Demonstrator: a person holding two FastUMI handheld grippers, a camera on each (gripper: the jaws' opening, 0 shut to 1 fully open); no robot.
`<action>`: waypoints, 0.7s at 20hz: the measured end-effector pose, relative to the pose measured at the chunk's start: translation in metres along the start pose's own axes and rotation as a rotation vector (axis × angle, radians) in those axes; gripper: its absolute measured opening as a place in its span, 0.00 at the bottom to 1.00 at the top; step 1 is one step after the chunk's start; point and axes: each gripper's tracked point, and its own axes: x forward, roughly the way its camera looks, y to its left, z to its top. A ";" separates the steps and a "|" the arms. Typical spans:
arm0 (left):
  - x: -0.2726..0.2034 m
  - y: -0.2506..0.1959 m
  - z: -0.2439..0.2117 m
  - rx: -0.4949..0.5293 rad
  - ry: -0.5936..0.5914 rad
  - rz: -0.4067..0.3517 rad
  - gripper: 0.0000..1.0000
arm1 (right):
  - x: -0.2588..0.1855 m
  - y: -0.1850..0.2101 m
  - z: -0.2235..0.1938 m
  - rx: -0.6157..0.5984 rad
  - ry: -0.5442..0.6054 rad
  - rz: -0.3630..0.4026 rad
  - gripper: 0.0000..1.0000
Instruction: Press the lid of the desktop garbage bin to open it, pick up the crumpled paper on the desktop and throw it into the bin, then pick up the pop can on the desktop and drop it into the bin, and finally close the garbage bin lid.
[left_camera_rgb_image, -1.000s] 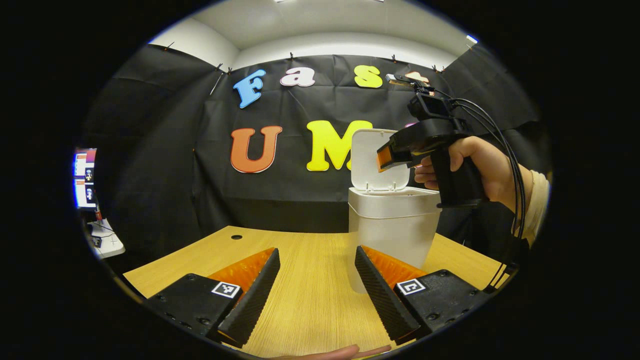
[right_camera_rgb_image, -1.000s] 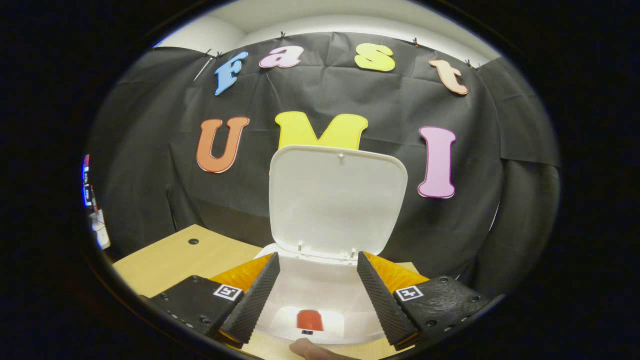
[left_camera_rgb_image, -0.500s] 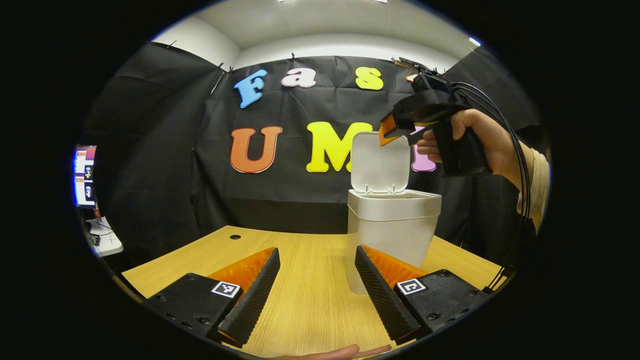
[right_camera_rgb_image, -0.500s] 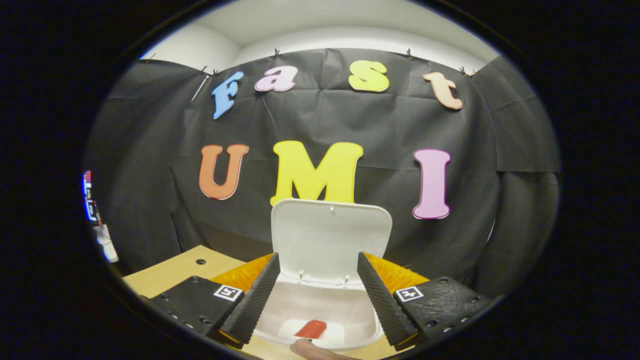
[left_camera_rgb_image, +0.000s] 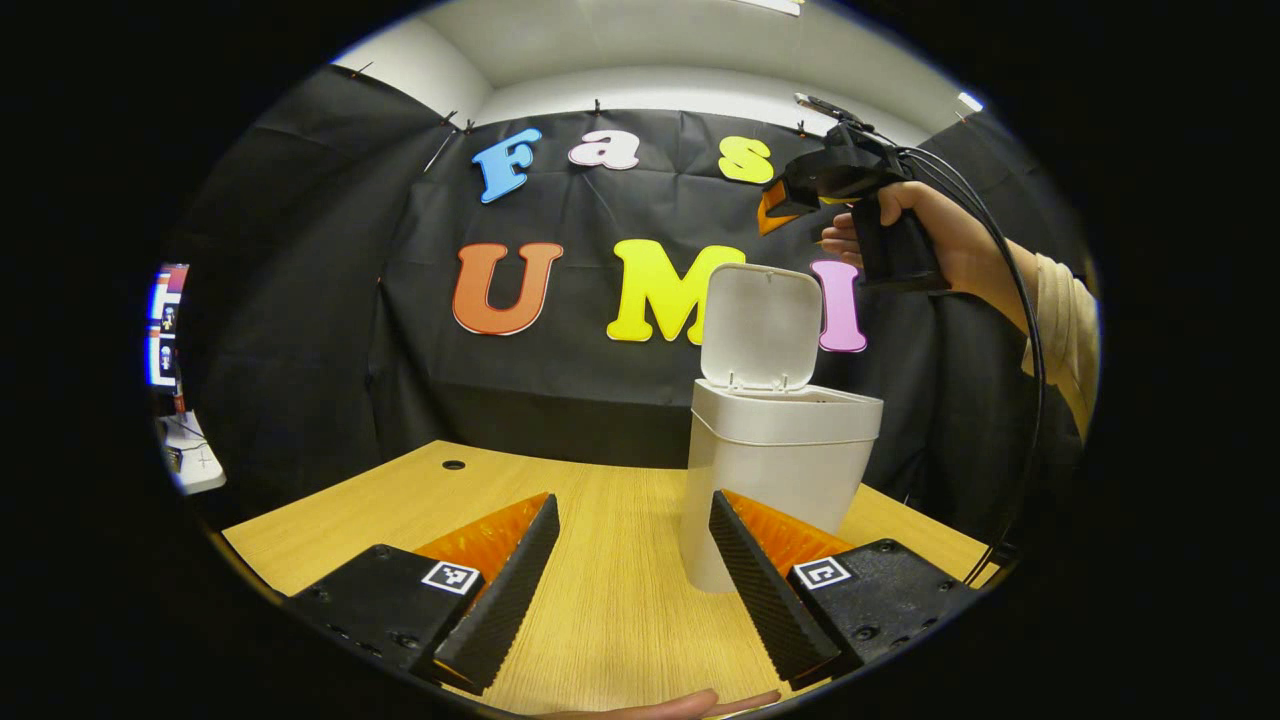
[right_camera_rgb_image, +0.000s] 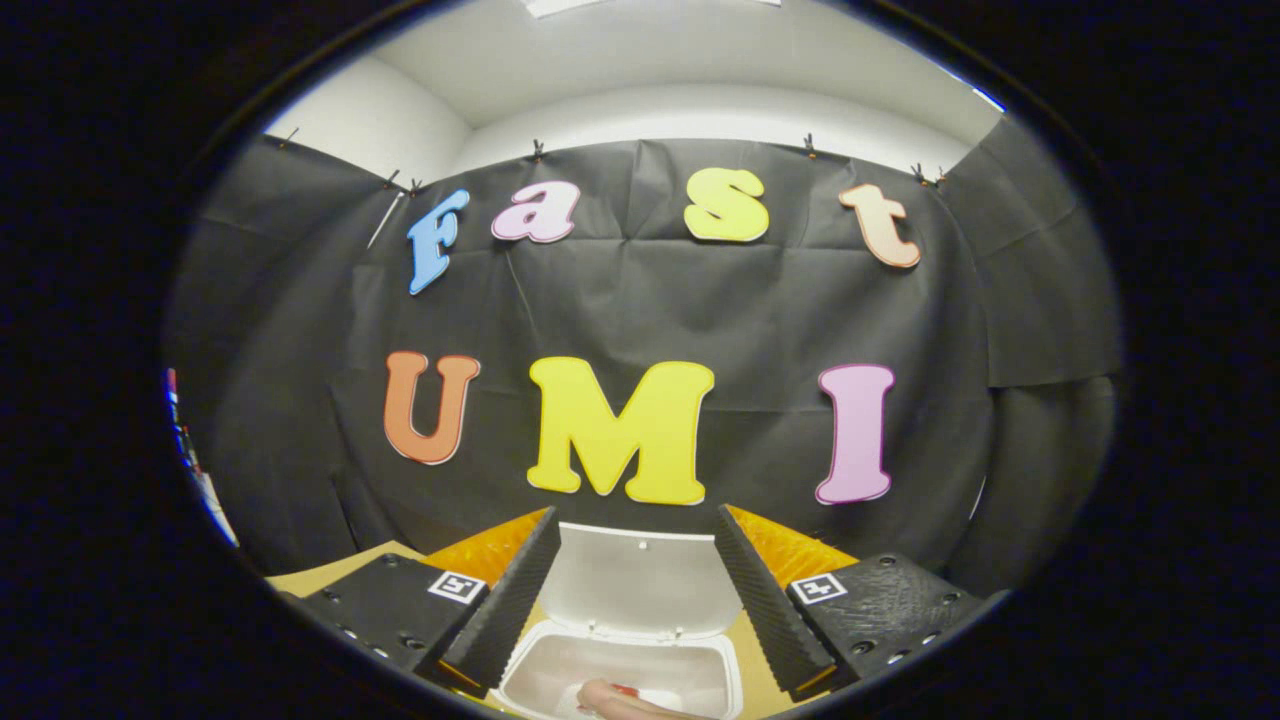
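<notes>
The white garbage bin stands on the wooden table with its lid raised upright. My left gripper hangs open low over the table, just left of the bin's foot, with nothing between its fingers. A hand holds my right gripper high above and behind the lid. In the right gripper view, my right gripper is open and looks down past the lid into the bin's mouth. A bit of the red pop can shows inside, beside a fingertip.
A lit monitor and a small white stand sit off the table's left end. The tabletop has a round cable hole. Black cables trail down from the right gripper beside the sleeve.
The right gripper has risen from just over the bin's mouth to well above the lid, still open. The left gripper has barely shifted. The lid stays up.
</notes>
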 end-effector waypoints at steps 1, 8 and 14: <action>0.000 0.003 -0.002 -0.001 0.005 0.004 0.98 | 0.009 0.000 -0.001 -0.010 0.004 -0.007 0.96; 0.004 0.018 0.001 -0.019 -0.013 0.009 0.98 | 0.076 -0.012 -0.018 0.035 0.079 -0.084 0.94; 0.006 0.034 -0.004 -0.020 0.006 0.049 0.94 | 0.088 -0.020 -0.043 0.052 0.145 -0.086 0.95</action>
